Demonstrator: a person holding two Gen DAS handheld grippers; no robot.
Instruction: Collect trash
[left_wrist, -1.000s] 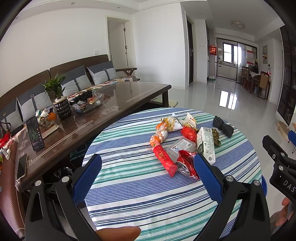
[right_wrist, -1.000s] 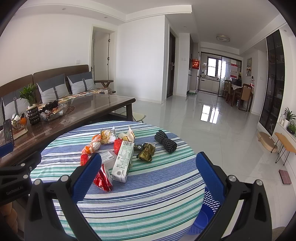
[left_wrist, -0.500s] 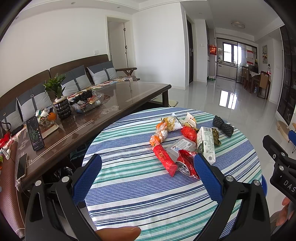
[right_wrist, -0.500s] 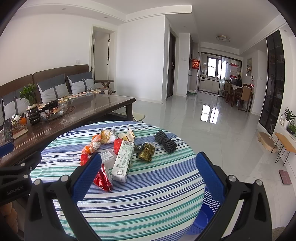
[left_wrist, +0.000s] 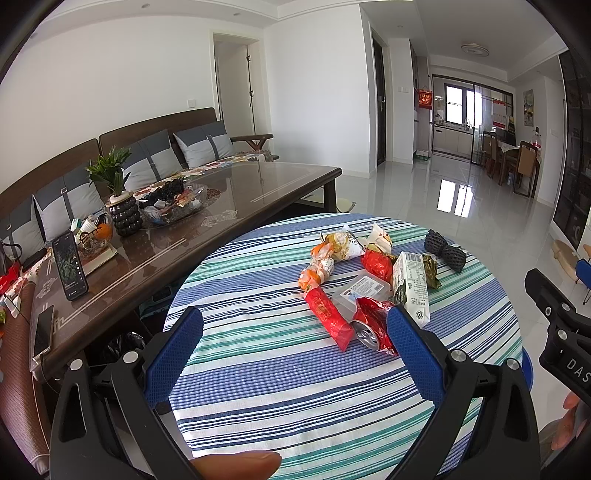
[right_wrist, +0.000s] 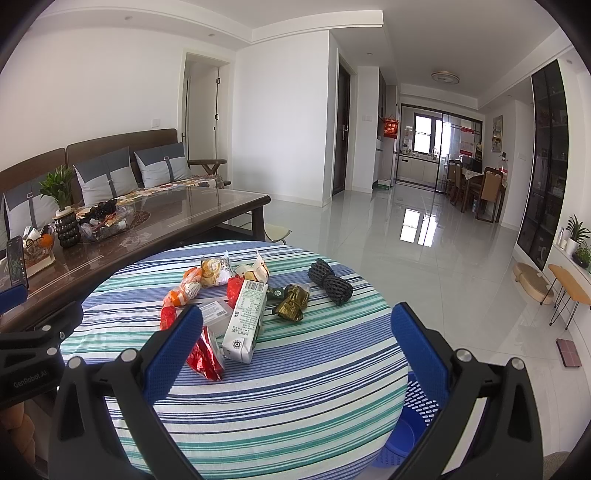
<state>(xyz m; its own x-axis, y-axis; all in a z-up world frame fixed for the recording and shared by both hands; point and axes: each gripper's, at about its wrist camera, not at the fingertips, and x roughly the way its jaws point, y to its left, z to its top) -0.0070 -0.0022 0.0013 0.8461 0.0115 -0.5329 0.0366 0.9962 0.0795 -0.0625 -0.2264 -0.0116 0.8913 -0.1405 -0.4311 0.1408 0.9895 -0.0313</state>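
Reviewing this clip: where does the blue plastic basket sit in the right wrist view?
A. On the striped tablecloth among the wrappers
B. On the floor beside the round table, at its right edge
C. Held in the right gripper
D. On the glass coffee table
B: the blue basket shows below the round table's right edge on the floor, while the right gripper hangs open and empty.

The blue basket (right_wrist: 413, 417) shows only in part in the right wrist view, at about five o'clock, hidden behind the round table's edge (right_wrist: 391, 373) and the right gripper's finger (right_wrist: 421, 350). The crushed red can (left_wrist: 371, 328) at the pile's six o'clock is partly covered by the left gripper's finger (left_wrist: 413, 354). The milk carton's (right_wrist: 245, 319) print is too small to read. A fingertip (left_wrist: 236, 466) is cut off by the bottom edge.
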